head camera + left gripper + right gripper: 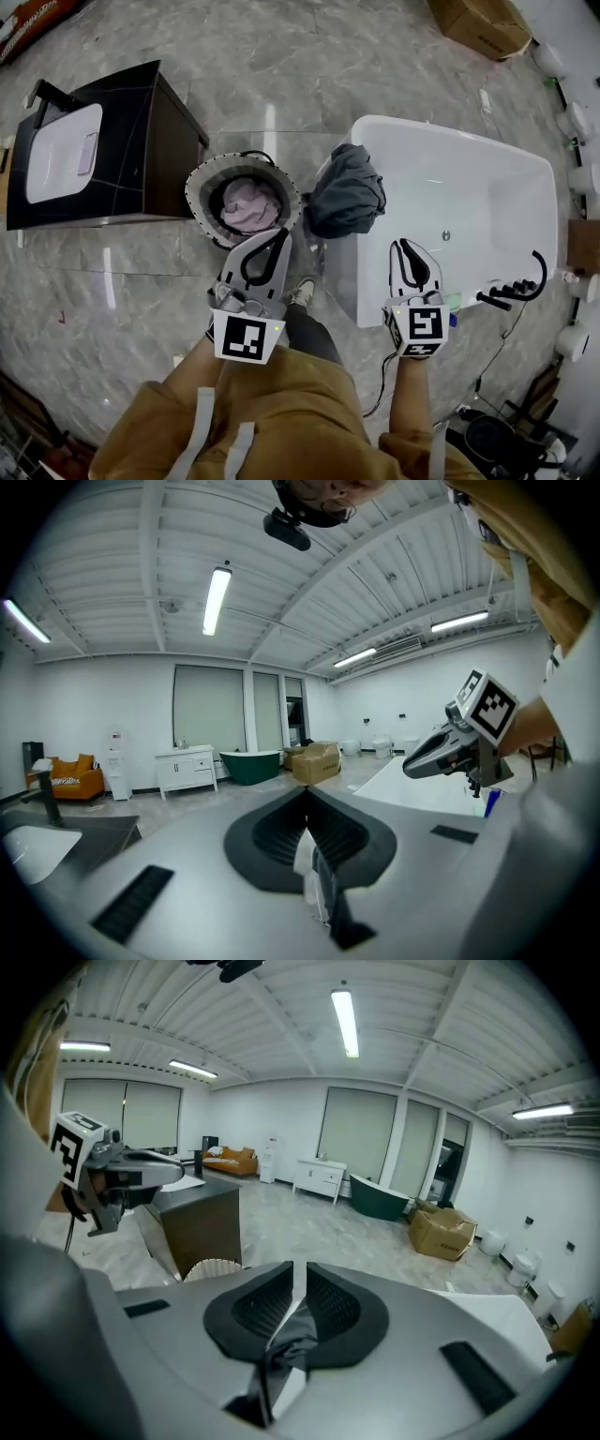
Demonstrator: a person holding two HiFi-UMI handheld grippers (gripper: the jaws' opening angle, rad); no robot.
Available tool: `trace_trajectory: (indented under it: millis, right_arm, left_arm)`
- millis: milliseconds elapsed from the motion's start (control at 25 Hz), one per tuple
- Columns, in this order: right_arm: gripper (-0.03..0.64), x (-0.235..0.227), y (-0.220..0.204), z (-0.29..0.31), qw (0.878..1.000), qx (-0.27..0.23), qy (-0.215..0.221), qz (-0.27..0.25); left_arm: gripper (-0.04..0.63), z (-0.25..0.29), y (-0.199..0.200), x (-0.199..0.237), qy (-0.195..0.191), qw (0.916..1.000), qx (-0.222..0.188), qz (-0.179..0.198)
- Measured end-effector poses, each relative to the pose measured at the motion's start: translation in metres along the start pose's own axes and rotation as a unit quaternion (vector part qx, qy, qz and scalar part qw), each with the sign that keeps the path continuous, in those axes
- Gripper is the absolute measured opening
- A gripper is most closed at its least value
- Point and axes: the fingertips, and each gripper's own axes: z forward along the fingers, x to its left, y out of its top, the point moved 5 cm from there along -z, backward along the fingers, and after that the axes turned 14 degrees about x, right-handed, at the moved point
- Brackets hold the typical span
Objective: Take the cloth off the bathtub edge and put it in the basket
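A dark grey cloth (347,192) lies bunched over the left end rim of the white bathtub (469,178). Just left of it stands a round woven basket (199,192) with a pink cloth (248,206) inside. My left gripper (281,234) is shut and empty, its tips over the basket's near rim; the left gripper view shows its jaws (306,794) meeting. My right gripper (404,246) hovers over the tub's near edge, right of the grey cloth. Its jaws (295,1274) stand all but together with only a thin slit and nothing between them.
A dark cabinet (155,141) with a white sink top stands left of the basket. A black faucet (511,286) sits on the tub's near right rim. A cardboard box (478,23) lies on the floor beyond, with white fixtures along the right edge.
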Motion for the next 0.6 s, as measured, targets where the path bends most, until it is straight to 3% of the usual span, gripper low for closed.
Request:
trace_trajectory:
  millis: [360, 600]
  right_arm:
    - [0.123, -0.02, -0.042, 0.126, 0.996, 0.066, 0.026, -0.05]
    - [0.191, -0.025, -0.08, 0.202, 0.992, 0.108, 0.034, -0.058]
  left_arm:
    - [0.005, 0.055, -0.052, -0.003, 0.013, 0.9992, 0.036, 0.015]
    - [0.005, 0.086, -0.097, -0.016, 0.007, 0.9981, 0.059, 0.018]
